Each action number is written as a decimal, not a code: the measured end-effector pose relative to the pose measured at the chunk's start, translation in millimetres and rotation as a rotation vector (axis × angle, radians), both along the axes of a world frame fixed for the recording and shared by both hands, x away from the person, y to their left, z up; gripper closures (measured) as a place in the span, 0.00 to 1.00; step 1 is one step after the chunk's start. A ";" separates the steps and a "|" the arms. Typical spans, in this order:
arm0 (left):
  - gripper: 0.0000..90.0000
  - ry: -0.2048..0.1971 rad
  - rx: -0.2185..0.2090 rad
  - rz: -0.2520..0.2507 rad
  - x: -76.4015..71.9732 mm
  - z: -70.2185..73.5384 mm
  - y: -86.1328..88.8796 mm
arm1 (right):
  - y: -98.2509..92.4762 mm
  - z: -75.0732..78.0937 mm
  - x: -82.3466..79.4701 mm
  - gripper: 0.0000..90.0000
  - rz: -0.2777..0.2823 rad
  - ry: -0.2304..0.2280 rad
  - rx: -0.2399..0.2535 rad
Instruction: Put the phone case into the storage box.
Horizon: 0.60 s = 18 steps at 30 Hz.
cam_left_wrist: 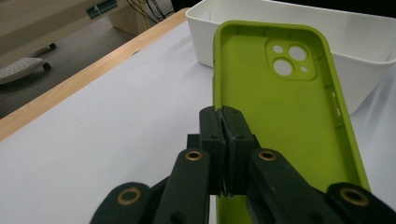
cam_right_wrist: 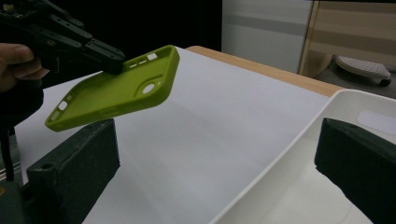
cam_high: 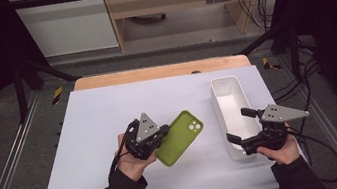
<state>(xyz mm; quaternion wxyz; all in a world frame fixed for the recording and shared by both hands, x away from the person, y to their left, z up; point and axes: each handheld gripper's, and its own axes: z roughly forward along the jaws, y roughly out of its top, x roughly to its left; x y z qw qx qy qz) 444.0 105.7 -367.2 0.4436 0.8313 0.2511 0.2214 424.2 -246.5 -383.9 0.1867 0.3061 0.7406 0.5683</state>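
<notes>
Left gripper is pinching the green phone case by its side wall, fingers pressed together; right gripper view is revealing it hanging tilted above the tabletop; right gripper, fingers spread, is straddling the white bin's wall

- We see the green silicone phone case held above the white table sheet, left of the white plastic tray.
- The tray sits on the sheet's right side, the case well apart from it.
</notes>
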 end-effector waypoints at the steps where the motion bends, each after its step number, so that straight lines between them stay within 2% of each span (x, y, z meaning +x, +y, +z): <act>1: 0.98 0.000 0.000 0.000 0.0 0.0 0.0 | 0.0 0.0 0.0 0.01 0.000 0.000 0.000; 18: 0.98 -0.013 0.015 -0.030 -6.7 1.4 -5.7 | 22.0 10.2 0.3 0.01 0.036 0.023 -0.039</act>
